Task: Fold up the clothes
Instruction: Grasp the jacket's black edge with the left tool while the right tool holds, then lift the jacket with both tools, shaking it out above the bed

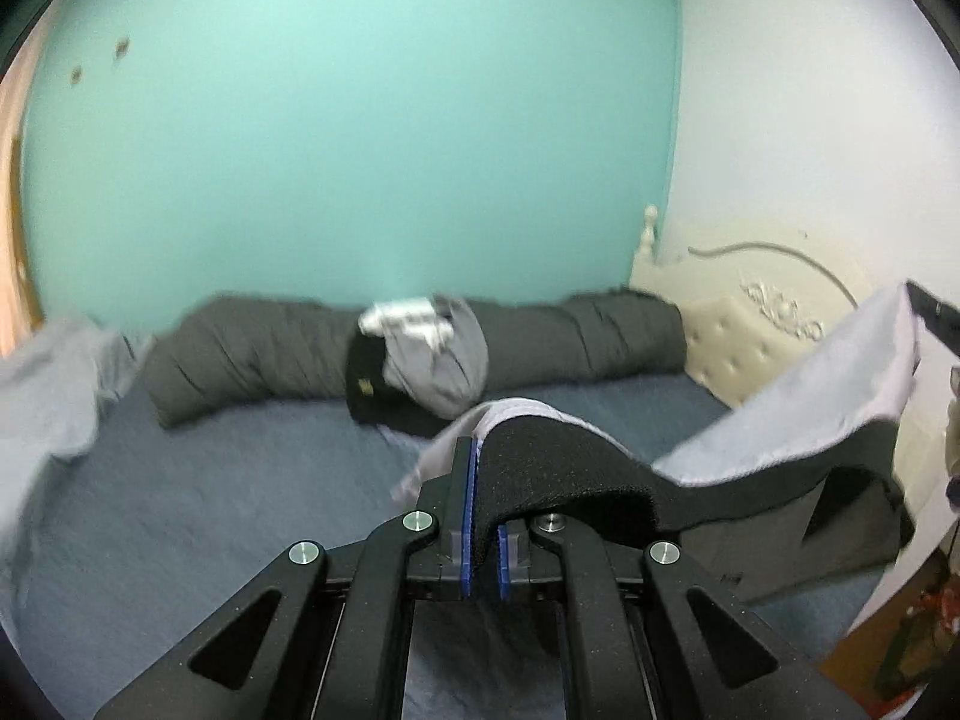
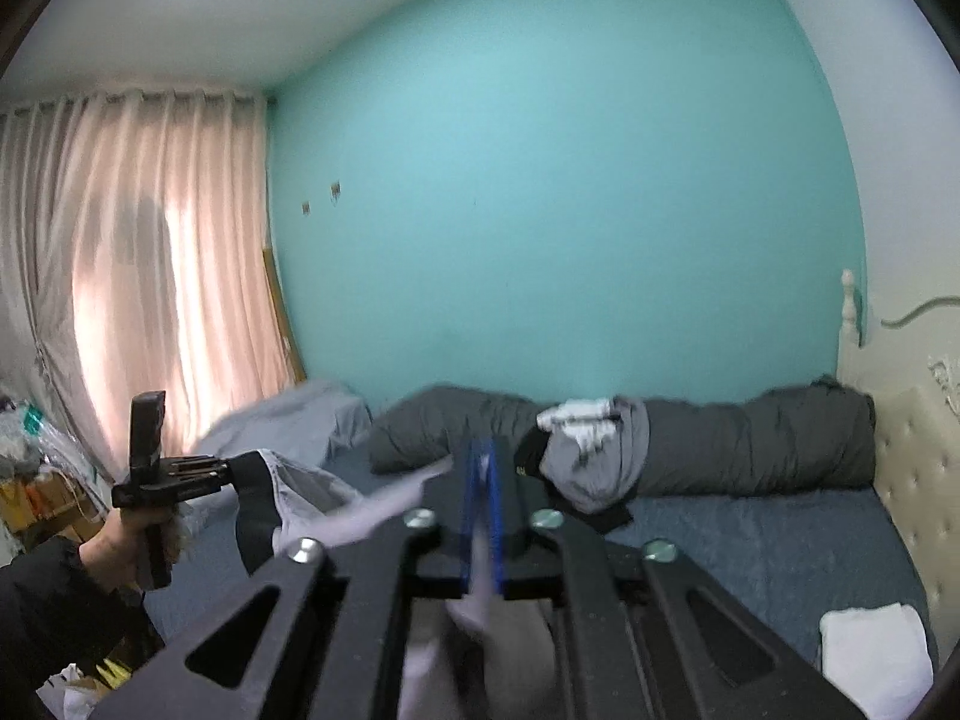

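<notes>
Black-and-grey garment (image 1: pixel 600 480) draped over left gripper (image 1: pixel 485 540) at 6 o'clock, jaws clamped on its dark band, lifted above blue bed (image 1: pixel 210 510), rest stretching to 3 o'clock, dark bolster (image 1: pixel 270 348) at 12, right-wrist view: right gripper (image 2: pixel 480 516) blurred, blue pads pinching pale cloth, left gripper w/ garment at 9 o'clock, folded white item (image 2: pixel 876 642) at 4.

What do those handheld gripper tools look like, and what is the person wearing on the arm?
Each gripper, the left gripper and right gripper, is matte black, with angular linkage arms showing triangular cut-outs, round silver bolts at the joints, and two thin fingers faced with blue pads. The left one has an upright black handle. The person's sleeve is black.
</notes>
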A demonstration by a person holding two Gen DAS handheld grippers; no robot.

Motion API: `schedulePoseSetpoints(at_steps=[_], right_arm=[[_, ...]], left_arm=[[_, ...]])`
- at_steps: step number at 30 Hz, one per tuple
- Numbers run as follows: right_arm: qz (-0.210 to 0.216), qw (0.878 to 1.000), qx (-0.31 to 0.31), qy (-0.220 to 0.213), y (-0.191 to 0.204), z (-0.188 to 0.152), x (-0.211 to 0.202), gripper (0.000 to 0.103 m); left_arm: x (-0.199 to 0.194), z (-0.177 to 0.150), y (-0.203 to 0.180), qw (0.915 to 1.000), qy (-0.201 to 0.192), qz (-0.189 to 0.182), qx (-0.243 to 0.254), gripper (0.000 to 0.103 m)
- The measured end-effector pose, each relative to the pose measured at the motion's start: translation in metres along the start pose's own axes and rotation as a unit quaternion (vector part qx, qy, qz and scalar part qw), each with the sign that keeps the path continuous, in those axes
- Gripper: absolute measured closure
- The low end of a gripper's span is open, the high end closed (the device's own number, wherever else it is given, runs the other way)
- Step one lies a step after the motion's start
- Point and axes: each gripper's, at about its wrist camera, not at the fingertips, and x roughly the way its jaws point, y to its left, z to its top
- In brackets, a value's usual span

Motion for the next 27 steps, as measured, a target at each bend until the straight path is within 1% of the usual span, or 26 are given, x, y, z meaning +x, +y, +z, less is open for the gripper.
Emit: schedulePoseSetpoints(at_steps=[3,5,7,9,15,17,19,22,23,25,26,27], right_arm=[[-0.01,1.0,-0.007,0.002,0.004,0.008,-0.001,0.103],[-0.016,1.0,-0.01,0.006,0.005,0.01,-0.001,0.103],[-0.008,0.999,0.013,0.045,0.0,-0.019,0.016,0.103],[0.0,0.996,0.036,0.082,-0.006,-0.05,0.032,0.103],[0.025,0.983,0.093,0.156,0.008,-0.152,0.068,0.1],[0.033,0.977,0.112,0.181,0.012,-0.186,0.08,0.093],[0.042,0.969,0.131,0.205,0.016,-0.22,0.092,0.068],[0.054,0.956,0.157,0.24,0.023,-0.269,0.11,0.065],[0.059,0.955,0.159,0.243,0.028,-0.277,0.115,0.063],[0.054,0.954,0.151,0.254,0.043,-0.294,0.126,0.049],[0.056,0.953,0.149,0.256,0.048,-0.297,0.13,0.048],[0.059,0.953,0.147,0.258,0.052,-0.3,0.134,0.043]], left_arm=[[-0.027,0.029,-0.009,0.9997,-0.018,0.007,0.015,0.098],[-0.032,0.039,-0.018,0.9997,-0.011,0.004,0.022,0.098],[-0.024,0.034,-0.025,0.9995,0.014,0.004,0.027,0.098],[-0.006,0.021,-0.031,0.9987,0.04,0.002,0.031,0.098],[0.043,-0.025,-0.03,0.9955,0.093,-0.009,0.012,0.098],[0.054,-0.034,-0.03,0.9943,0.105,-0.009,0.013,0.098],[0.068,-0.04,-0.029,0.9934,0.114,-0.007,0.011,0.098],[0.087,-0.046,-0.026,0.9923,0.124,-0.006,0.008,0.098],[0.092,-0.048,-0.026,0.9918,0.128,-0.005,0.008,0.098],[0.103,-0.052,-0.023,0.9907,0.136,-0.004,0.006,0.098],[0.107,-0.053,-0.022,0.9903,0.139,-0.003,0.004,0.098],[0.111,-0.054,-0.021,0.9901,0.14,-0.003,0.002,0.098]])
